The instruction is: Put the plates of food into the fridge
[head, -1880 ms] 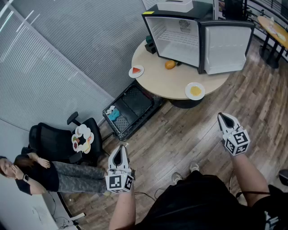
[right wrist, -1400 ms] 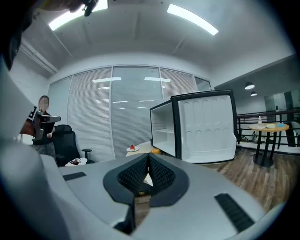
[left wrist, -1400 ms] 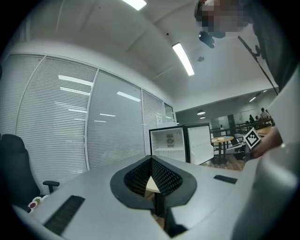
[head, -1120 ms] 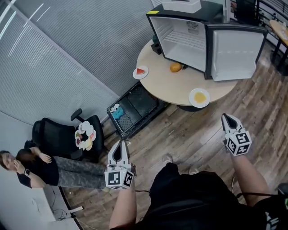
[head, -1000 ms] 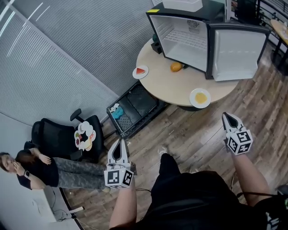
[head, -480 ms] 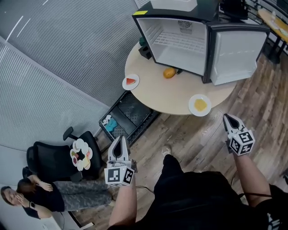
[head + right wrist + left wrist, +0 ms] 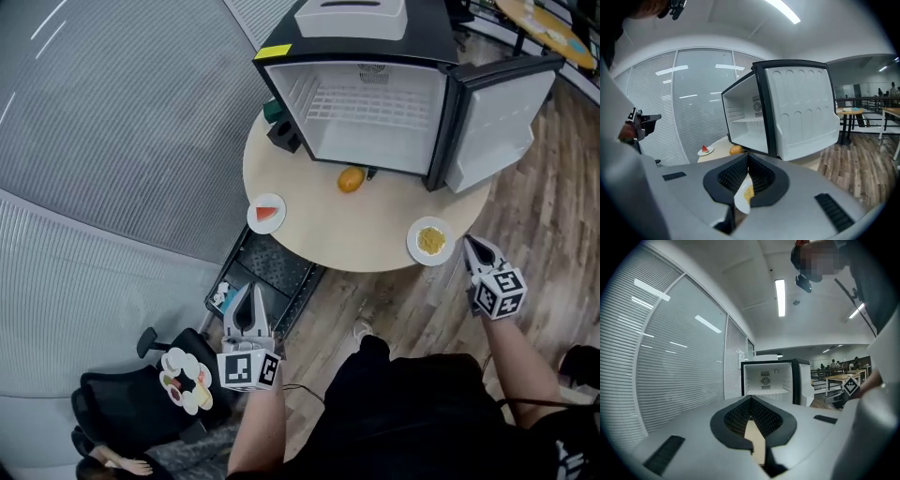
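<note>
White plates: 2 | orange: 1 | fridge: 1 | left tool: closed, empty | right tool: closed, empty

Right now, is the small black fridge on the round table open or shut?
Open: the small black fridge has its white-lined door swung wide, baring an empty-looking white interior with one wire shelf.

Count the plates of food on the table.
2. One plate with a red slice near the table's left edge; plate with yellow food at its near right edge. The fridge may hide others.

The fridge stands open; an orange lies before it.
</note>
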Demonstrator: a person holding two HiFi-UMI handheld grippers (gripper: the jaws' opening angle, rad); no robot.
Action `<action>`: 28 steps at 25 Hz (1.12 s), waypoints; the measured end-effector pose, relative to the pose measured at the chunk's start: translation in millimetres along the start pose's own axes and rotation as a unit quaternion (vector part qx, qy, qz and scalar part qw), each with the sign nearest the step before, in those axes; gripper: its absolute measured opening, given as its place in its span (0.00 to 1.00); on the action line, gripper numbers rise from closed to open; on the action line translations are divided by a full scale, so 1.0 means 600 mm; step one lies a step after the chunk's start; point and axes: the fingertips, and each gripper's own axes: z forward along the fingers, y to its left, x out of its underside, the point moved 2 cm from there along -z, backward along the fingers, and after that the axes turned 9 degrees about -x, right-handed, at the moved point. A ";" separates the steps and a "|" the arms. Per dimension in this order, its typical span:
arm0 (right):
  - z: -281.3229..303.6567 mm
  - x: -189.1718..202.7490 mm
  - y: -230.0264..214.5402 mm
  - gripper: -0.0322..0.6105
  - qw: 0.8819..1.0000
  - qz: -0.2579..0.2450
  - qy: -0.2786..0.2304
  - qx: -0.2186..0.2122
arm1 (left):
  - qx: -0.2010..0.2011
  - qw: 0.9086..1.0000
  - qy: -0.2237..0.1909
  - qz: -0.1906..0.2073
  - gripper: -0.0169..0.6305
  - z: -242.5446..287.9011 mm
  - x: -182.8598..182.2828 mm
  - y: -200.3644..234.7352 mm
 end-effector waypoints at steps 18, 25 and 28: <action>0.089 0.014 0.028 0.06 0.988 0.074 -0.022 0.135 | 0.125 0.992 -0.012 -0.008 0.04 0.250 -0.003 0.117; 0.064 0.123 -0.019 0.06 0.975 0.138 -0.018 0.171 | 0.140 0.990 -0.019 0.021 0.03 0.278 -0.019 0.100; 0.059 0.168 -0.036 0.08 0.967 0.173 -0.021 0.185 | 0.151 0.988 -0.014 0.036 0.04 0.285 -0.021 0.088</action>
